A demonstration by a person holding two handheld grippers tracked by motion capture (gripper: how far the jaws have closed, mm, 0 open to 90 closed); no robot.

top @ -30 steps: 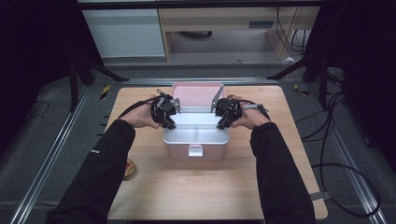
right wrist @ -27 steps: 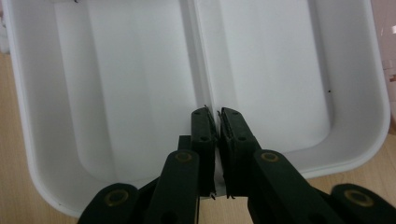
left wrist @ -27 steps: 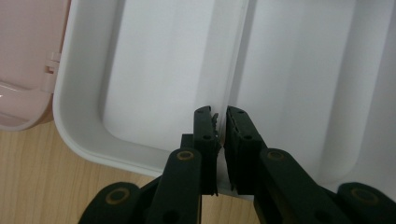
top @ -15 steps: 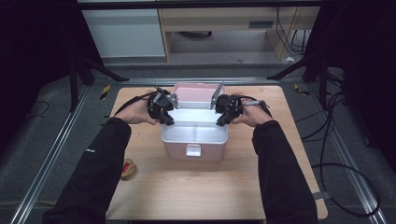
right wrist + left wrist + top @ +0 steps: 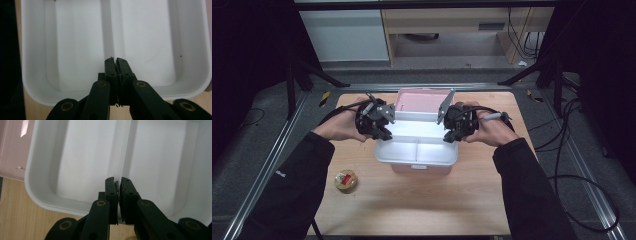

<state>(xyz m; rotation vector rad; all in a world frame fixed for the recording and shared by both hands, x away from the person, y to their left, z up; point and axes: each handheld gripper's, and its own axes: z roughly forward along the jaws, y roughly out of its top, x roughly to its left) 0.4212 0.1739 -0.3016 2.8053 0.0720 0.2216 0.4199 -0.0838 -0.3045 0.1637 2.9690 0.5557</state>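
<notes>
From the high view, a white two-compartment tray (image 5: 417, 150) hangs between the left tongs (image 5: 382, 131) and right tongs (image 5: 451, 134), above a pink lunch box (image 5: 419, 102) near the table's (image 5: 422, 200) far edge. Its long axis runs side to side, one hand at each short end, equally near.

In the left gripper view, the left tongs (image 5: 119, 185) are clenched on the tray's central divider (image 5: 123, 152).

In the right gripper view, the right tongs (image 5: 115, 63) pinch the same divider (image 5: 109, 27), tray (image 5: 35, 95) ahead of them.

A divided tray (image 5: 417, 147) sits over a box (image 5: 419, 167) at the middle of the counter (image 5: 412, 205), the box's open lid (image 5: 419, 102) standing behind it. A small round tin (image 5: 346, 180) lies on the counter to the front left, well apart.
</notes>
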